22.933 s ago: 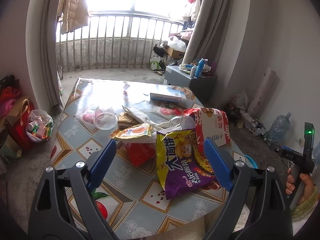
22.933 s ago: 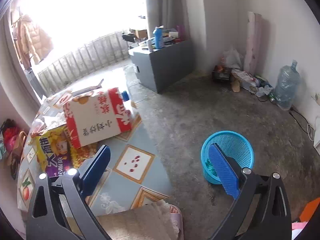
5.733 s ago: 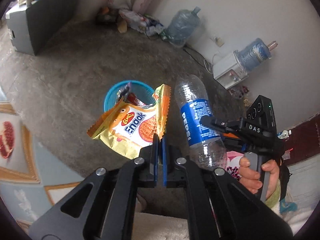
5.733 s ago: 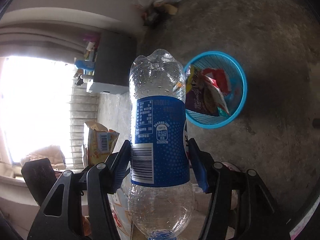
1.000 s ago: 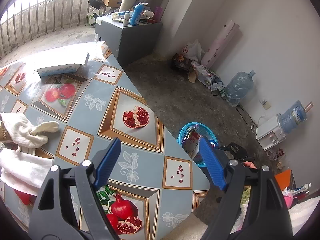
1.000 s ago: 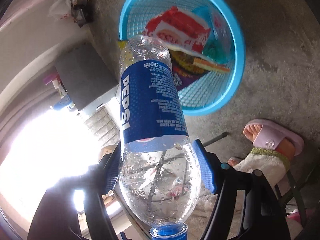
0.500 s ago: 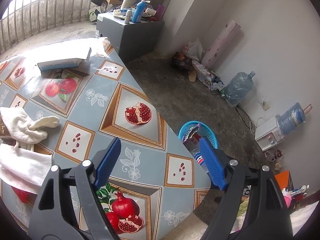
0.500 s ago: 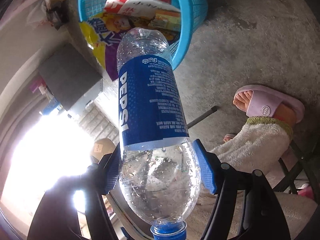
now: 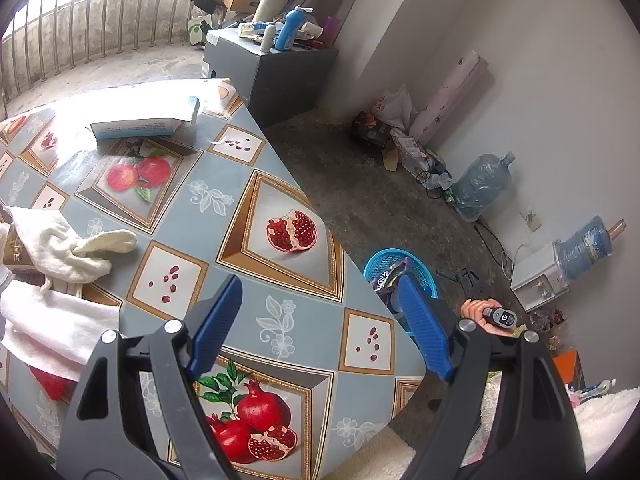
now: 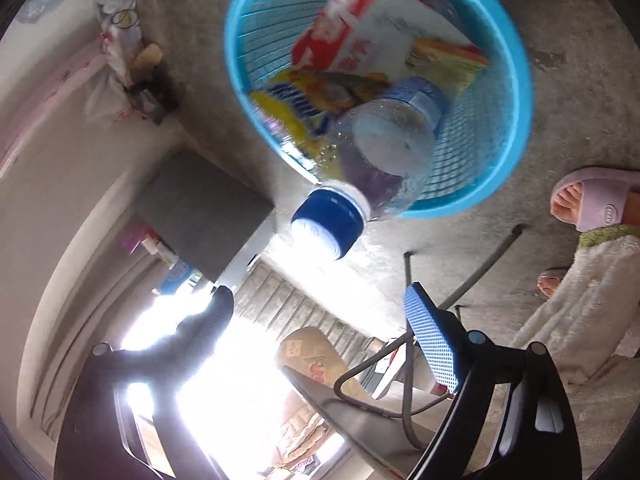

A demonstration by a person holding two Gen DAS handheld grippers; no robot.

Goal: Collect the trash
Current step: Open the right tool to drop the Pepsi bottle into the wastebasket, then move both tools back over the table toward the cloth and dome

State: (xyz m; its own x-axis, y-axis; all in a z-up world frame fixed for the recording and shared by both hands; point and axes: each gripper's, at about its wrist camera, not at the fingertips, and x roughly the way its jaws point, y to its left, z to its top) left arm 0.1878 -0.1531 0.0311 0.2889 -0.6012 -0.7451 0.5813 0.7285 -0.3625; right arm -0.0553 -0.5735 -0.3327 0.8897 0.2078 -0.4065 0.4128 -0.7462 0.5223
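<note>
In the right wrist view my right gripper (image 10: 320, 336) is open and empty above the blue trash basket (image 10: 516, 92). The clear Pepsi bottle (image 10: 384, 148) with its blue cap (image 10: 328, 226) is free of the fingers and drops bottom first into the basket, onto snack wrappers (image 10: 348, 40). In the left wrist view my left gripper (image 9: 320, 328) is open and empty over the table (image 9: 280, 320). The basket (image 9: 396, 264) stands on the floor past the table edge.
On the table lie white cloths (image 9: 68, 248), a white and blue box (image 9: 140, 124) and some trash at the left edge. A grey cabinet (image 9: 272, 68), water jugs (image 9: 484, 184) and a dispenser (image 9: 540, 276) stand around. A slippered foot (image 10: 592, 200) is next to the basket.
My right gripper has opened and let go of the Pepsi bottle, which now falls into the basket. My left gripper has barely moved over the table.
</note>
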